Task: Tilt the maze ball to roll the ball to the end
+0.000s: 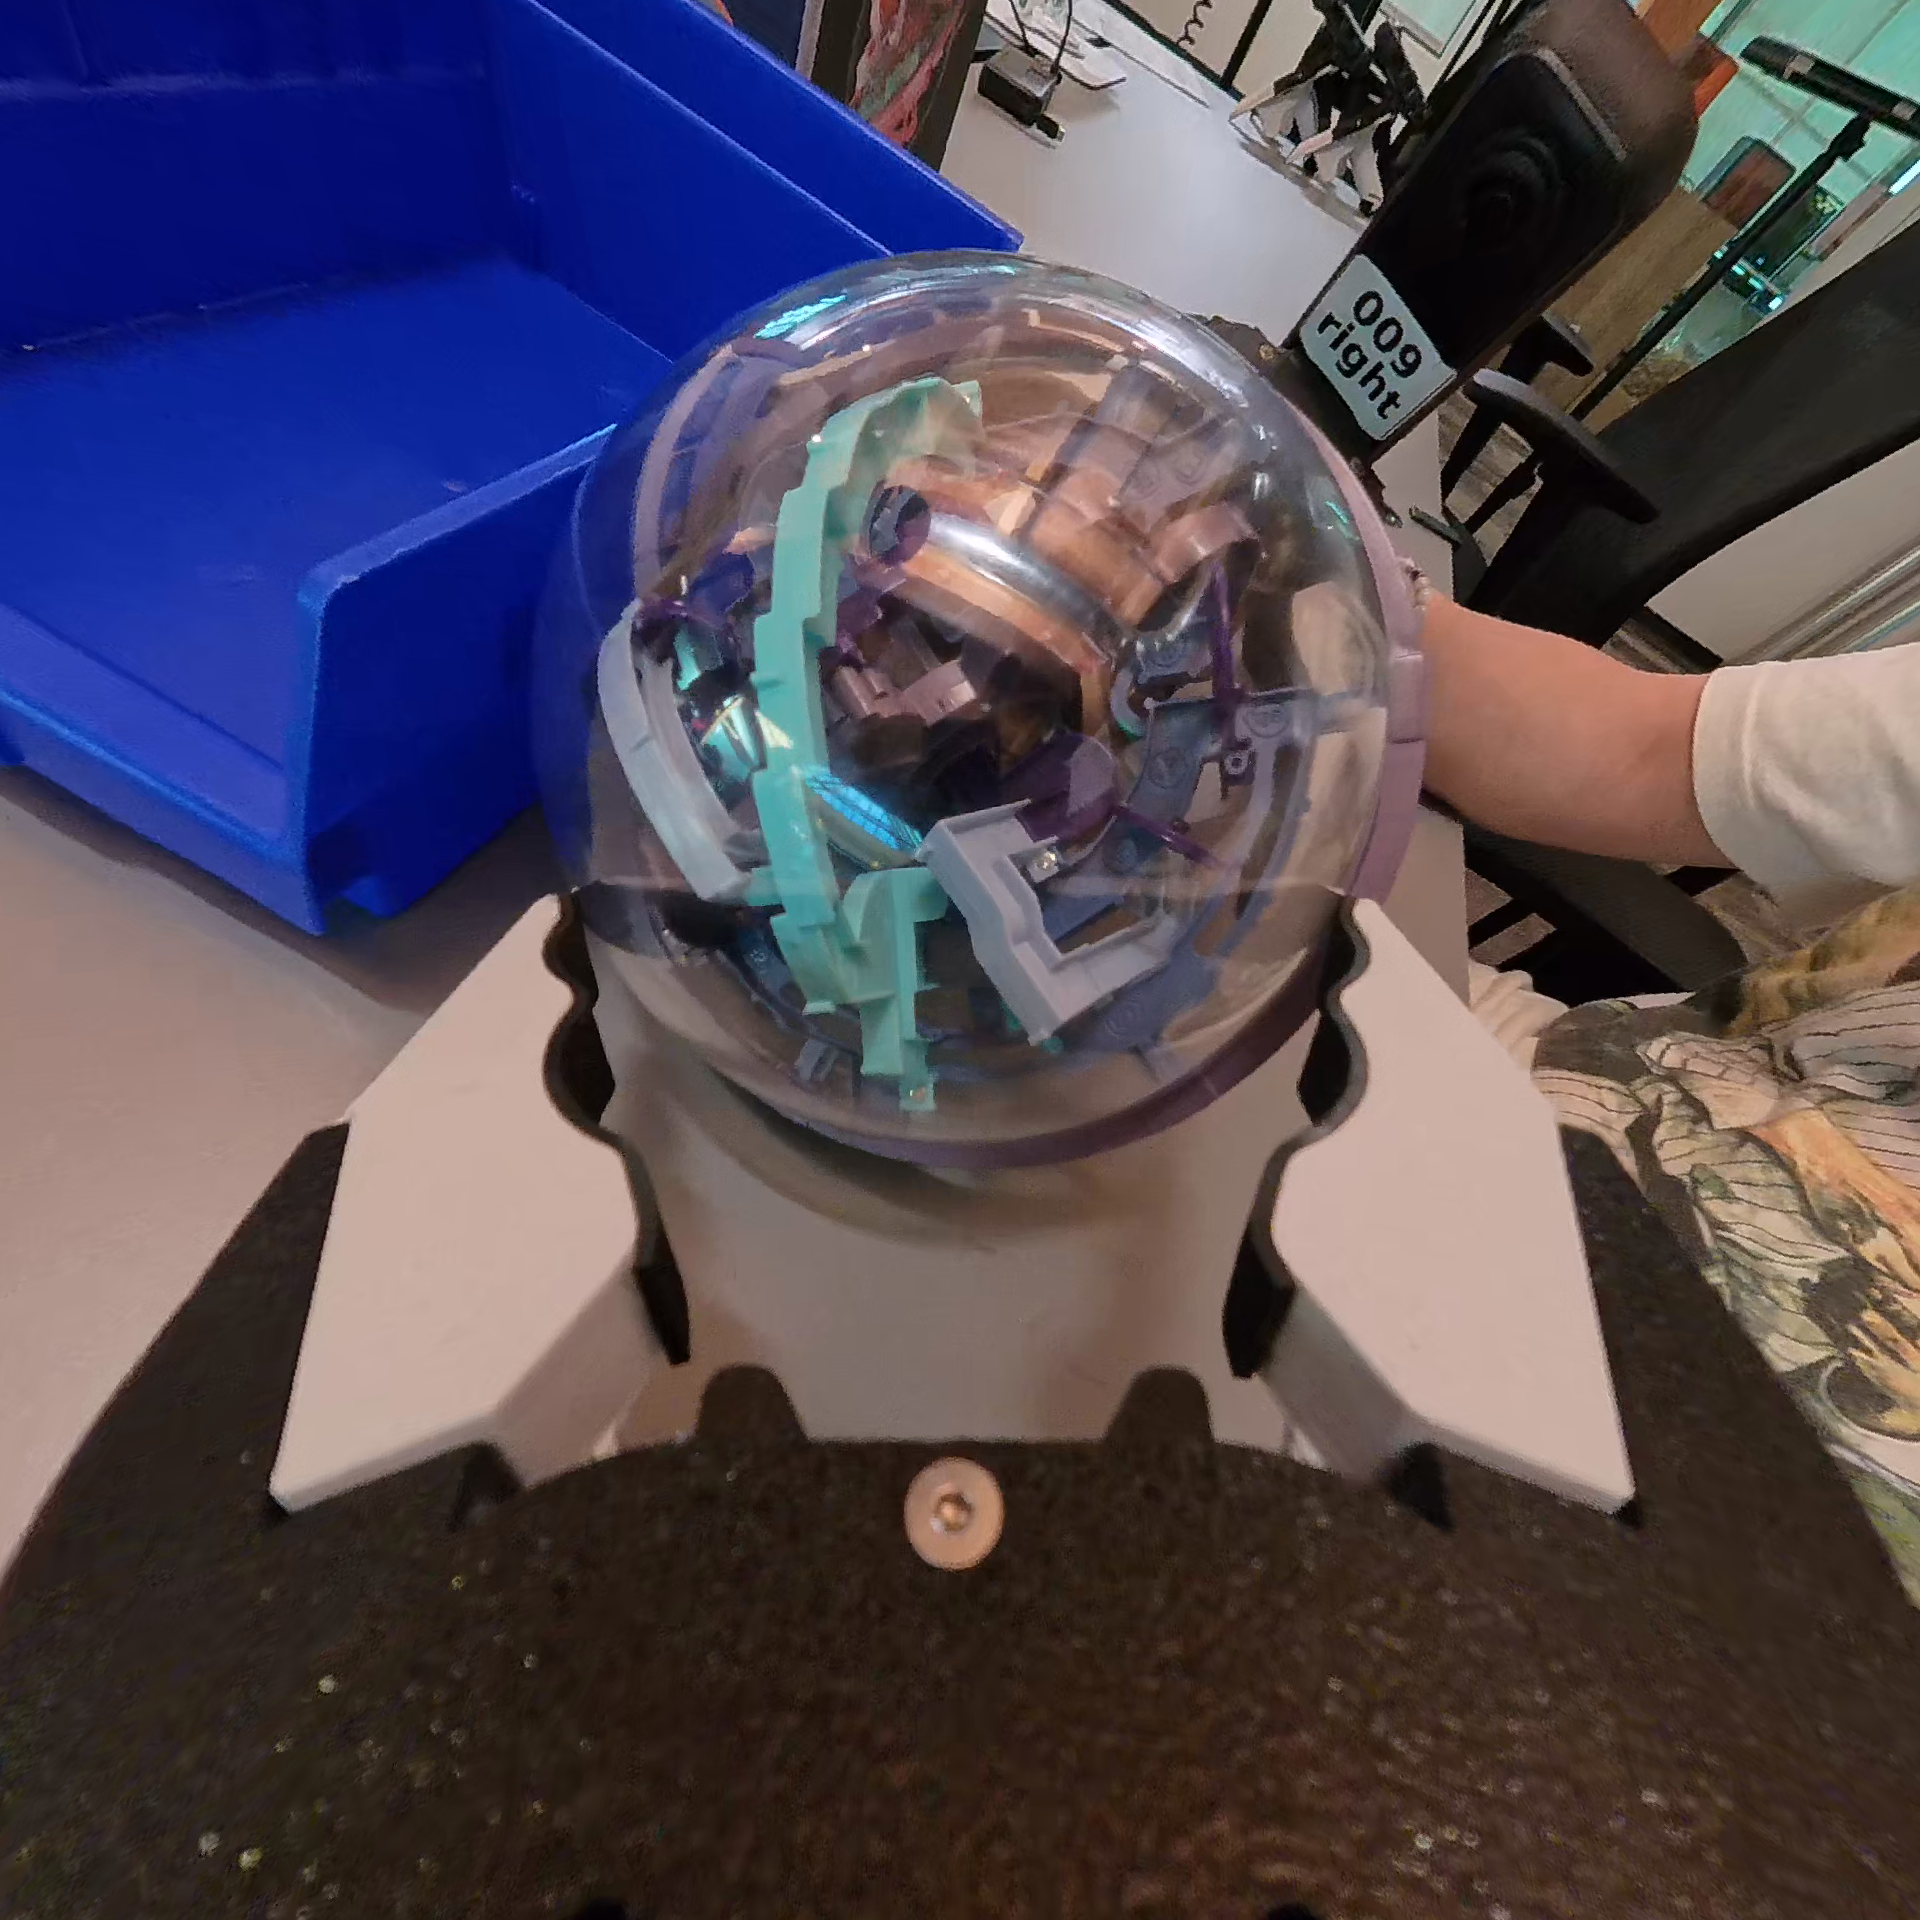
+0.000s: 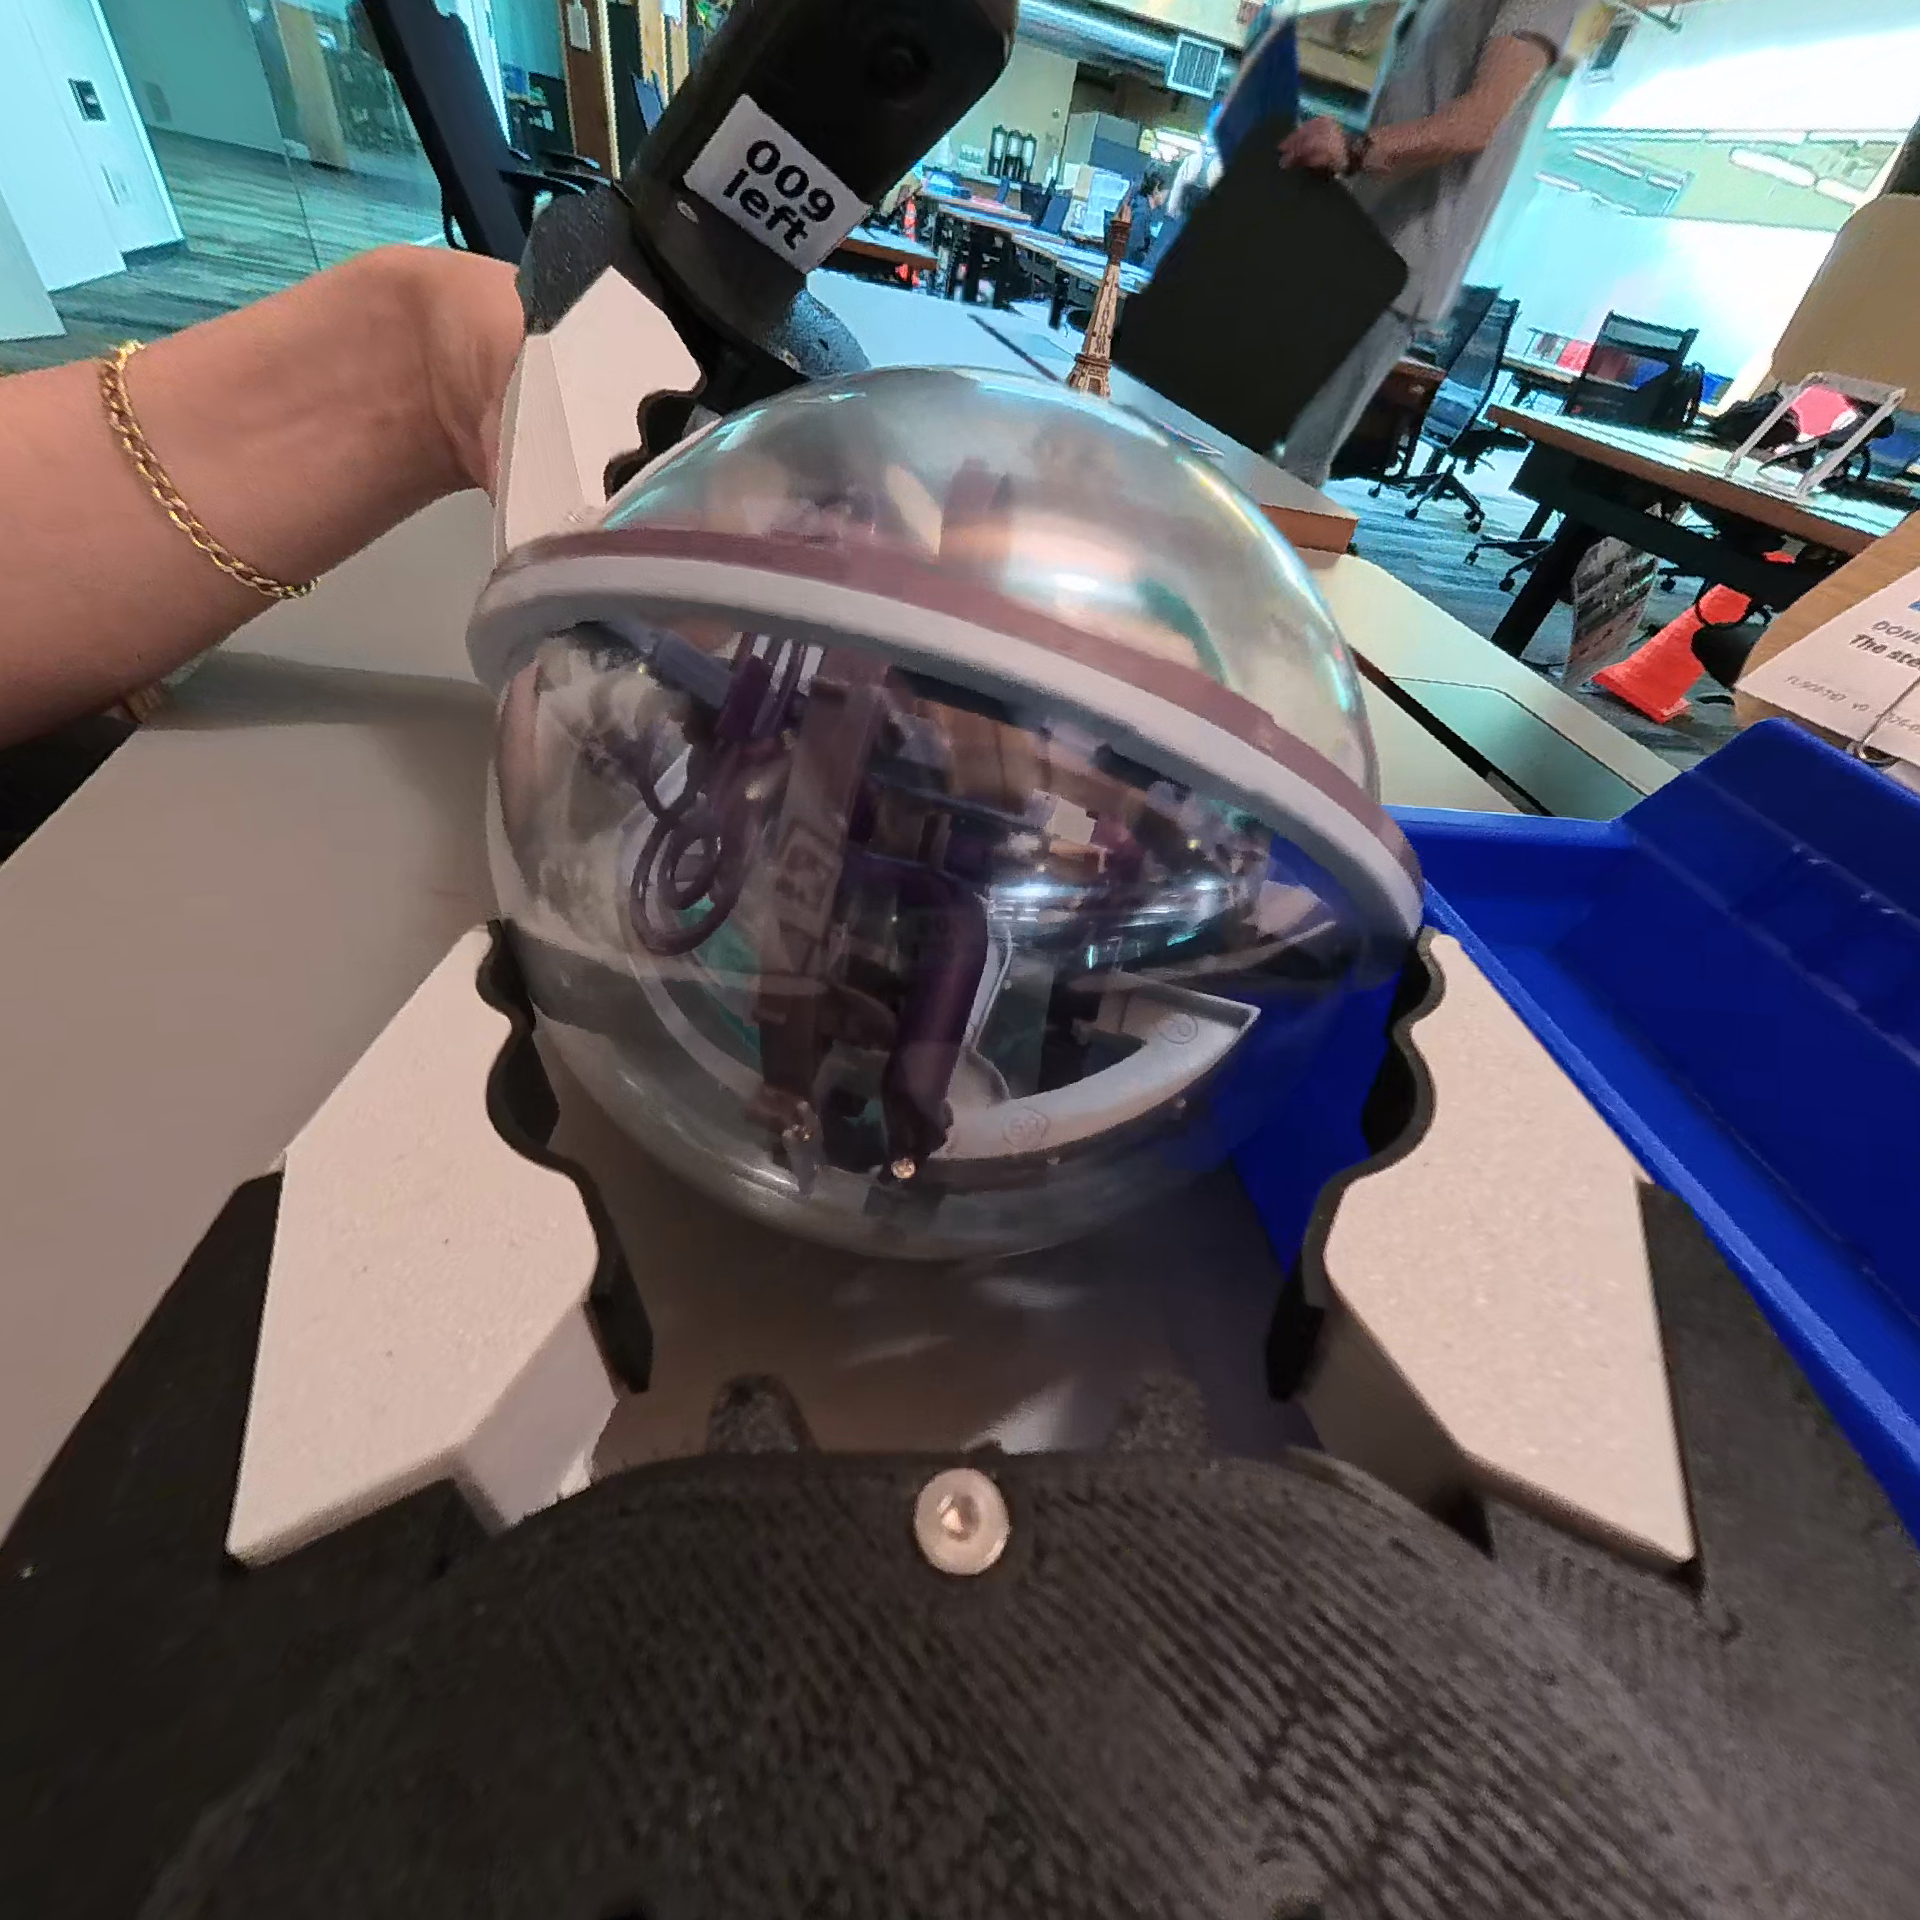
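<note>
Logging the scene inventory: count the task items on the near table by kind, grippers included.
Maze ball: 1
Blue bin: 1
Grippers: 2, left gripper and right gripper, each with both pads against the maze ball
Total: 4

— How do the grippers stand?
— The left gripper (image 1: 951,997) and right gripper (image 2: 956,1039) face each other, jaws spread wide, black wavy pads (image 1: 577,1018) pressed on the maze ball (image 1: 987,727) from opposite sides.
— And the arms?
— A bare forearm (image 1: 1558,727) with pale sleeve reaches in; the other wrist (image 2: 208,468) wears a gold bracelet.
</note>
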`<state>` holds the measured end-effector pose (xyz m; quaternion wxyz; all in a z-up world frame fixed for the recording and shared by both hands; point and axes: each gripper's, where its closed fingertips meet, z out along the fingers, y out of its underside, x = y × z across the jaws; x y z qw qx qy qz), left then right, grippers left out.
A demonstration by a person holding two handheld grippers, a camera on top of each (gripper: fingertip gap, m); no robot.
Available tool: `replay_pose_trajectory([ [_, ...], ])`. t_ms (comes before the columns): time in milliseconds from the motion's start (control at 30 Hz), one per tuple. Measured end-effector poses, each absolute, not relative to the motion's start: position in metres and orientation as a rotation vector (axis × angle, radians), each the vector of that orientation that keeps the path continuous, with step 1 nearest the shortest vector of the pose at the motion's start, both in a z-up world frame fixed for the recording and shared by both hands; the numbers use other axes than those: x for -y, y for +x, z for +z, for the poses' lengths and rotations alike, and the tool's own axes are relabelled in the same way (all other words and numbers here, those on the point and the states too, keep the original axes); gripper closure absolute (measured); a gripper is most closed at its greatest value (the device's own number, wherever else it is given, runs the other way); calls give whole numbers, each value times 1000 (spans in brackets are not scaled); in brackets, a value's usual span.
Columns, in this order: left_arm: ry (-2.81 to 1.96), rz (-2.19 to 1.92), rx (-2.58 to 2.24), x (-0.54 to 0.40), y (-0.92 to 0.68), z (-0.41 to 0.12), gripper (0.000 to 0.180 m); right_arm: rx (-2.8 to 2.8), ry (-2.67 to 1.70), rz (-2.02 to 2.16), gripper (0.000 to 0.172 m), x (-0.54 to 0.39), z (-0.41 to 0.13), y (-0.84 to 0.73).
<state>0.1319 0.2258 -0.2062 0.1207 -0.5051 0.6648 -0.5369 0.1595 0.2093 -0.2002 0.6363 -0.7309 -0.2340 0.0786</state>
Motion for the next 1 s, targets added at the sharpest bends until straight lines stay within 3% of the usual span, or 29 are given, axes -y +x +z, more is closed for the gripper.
replay_pose_trajectory([
  [233, -1437, -1492, -2008, -219, 134, -217, 30, 636, -1702, 52, 14, -211, -213, 158],
  [1000, -1454, -1513, -2006, -221, 131, -213, 31, 681, -1657, -15, 16, -211, -212, 155],
])
